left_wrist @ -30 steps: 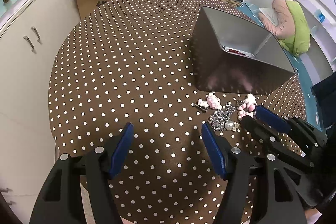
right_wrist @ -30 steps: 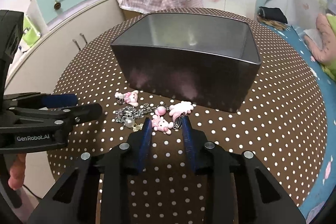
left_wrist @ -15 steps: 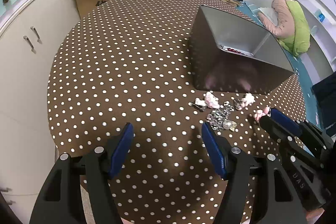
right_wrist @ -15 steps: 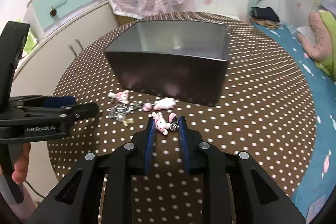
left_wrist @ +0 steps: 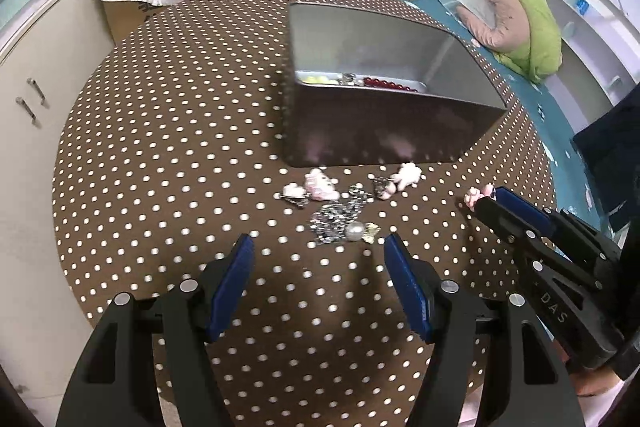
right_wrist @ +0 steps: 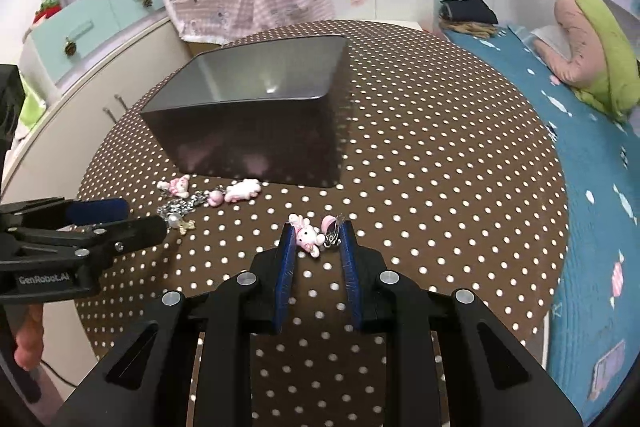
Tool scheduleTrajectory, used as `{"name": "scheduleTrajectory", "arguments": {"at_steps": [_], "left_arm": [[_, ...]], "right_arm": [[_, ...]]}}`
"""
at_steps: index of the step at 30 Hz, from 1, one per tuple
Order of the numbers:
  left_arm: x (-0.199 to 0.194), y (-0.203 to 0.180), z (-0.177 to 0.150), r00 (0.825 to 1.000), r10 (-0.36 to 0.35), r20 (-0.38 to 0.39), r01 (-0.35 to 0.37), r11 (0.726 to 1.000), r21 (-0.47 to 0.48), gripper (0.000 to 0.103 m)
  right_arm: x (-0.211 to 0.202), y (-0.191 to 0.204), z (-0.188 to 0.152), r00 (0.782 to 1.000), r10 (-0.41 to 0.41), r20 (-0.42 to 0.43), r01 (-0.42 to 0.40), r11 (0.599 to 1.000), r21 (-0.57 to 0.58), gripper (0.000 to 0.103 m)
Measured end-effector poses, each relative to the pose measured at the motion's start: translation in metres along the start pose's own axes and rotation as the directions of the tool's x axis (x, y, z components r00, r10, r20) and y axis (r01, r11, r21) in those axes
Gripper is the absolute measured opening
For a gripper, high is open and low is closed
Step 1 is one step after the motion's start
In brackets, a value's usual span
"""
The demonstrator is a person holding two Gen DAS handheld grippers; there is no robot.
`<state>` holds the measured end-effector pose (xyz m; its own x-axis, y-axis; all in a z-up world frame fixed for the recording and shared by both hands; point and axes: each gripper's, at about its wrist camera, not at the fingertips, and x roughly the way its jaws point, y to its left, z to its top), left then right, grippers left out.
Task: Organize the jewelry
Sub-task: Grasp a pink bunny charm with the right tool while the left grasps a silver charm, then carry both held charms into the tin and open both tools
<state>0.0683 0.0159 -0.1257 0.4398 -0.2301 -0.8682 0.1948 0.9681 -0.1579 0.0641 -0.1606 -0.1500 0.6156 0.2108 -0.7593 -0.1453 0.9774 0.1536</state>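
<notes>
A pink charm [right_wrist: 307,237] is clamped between the right gripper [right_wrist: 316,241] fingers at frame centre. The left gripper [left_wrist: 318,259] fingers are held wide apart below the jewelry pile [left_wrist: 340,211].

Beyond my round polka-dot table [left_wrist: 160,147] I see a pink checked cloth [right_wrist: 256,3] draped over a box, cream cabinets [left_wrist: 36,99], and a green-and-pink plush [right_wrist: 596,55] on blue bedding [right_wrist: 592,187].

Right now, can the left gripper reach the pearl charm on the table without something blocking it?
Probably yes. The left gripper is open and the pearl charm lies just ahead of its fingertips on the table, with nothing between. The right gripper stays off to the side.
</notes>
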Motion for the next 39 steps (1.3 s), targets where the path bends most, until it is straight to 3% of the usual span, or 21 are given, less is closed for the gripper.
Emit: {"name": "scheduleTrajectory", "arguments": {"at_steps": [6,9,12,20,23,25,29,32,34,37,39], "left_arm": [[0.015,-0.016,0.008,1.0,0.025,0.007,-0.025,1.0,0.018,0.063],[0.015,-0.023,0.007,0.999,0.051,0.013,-0.052,0.997,0.057,0.024],[0.011,-0.019,0.009,1.0,0.009,0.009,-0.009,0.999,0.034,0.01],[-0.019,-0.002,0.007,0.996,0.019,0.082,-0.021,1.0,0.016,0.006],[-0.022,-0.003,0.004,0.996,0.017,0.084,-0.02,0.999,0.028,0.015],[-0.018,-0.01,0.002,0.997,0.013,0.072,-0.016,0.999,0.037,0.041],[-0.006,-0.029,0.006,0.997,-0.021,0.071,0.013,0.995,0.102,0.045],[0.008,-0.035,0.005,0.998,0.013,0.055,-0.02,0.991,0.13,0.037],[0.011,-0.039,0.004,0.998,0.028,0.064,-0.037,0.989,0.146,0.013],[0.009,-0.038,0.005,0.998,0.017,0.061,-0.026,0.988,0.153,0.0],[0.005,-0.034,0.005,0.998,0.013,0.067,-0.022,0.99,0.141,0.0]], "right_arm": [[0.001,-0.007,-0.003,1.0,0.007,-0.001,-0.007,1.0,0.019,0.024],[0.0,-0.01,-0.004,1.0,0.012,0.001,-0.012,1.0,0.024,0.024],[-0.001,-0.014,-0.005,1.0,0.013,0.004,-0.013,0.999,0.032,0.024],[-0.007,-0.015,-0.006,1.0,0.027,0.015,-0.027,0.999,0.037,0.024],[-0.008,-0.014,-0.007,0.999,0.028,0.016,-0.029,0.999,0.038,0.024],[-0.009,-0.013,-0.007,0.999,0.033,0.015,-0.034,0.999,0.035,0.024],[-0.01,-0.014,-0.008,0.999,0.036,0.007,-0.037,0.998,0.043,0.024],[-0.01,-0.018,-0.008,1.0,0.029,0.004,-0.029,0.998,0.051,0.024],[-0.011,-0.02,-0.009,1.0,0.027,0.004,-0.027,0.998,0.054,0.024],[-0.01,-0.023,-0.008,1.0,0.021,0.0,-0.021,0.998,0.061,0.024],[-0.01,-0.024,-0.008,1.0,0.023,0.0,-0.023,0.998,0.066,0.024]]}}
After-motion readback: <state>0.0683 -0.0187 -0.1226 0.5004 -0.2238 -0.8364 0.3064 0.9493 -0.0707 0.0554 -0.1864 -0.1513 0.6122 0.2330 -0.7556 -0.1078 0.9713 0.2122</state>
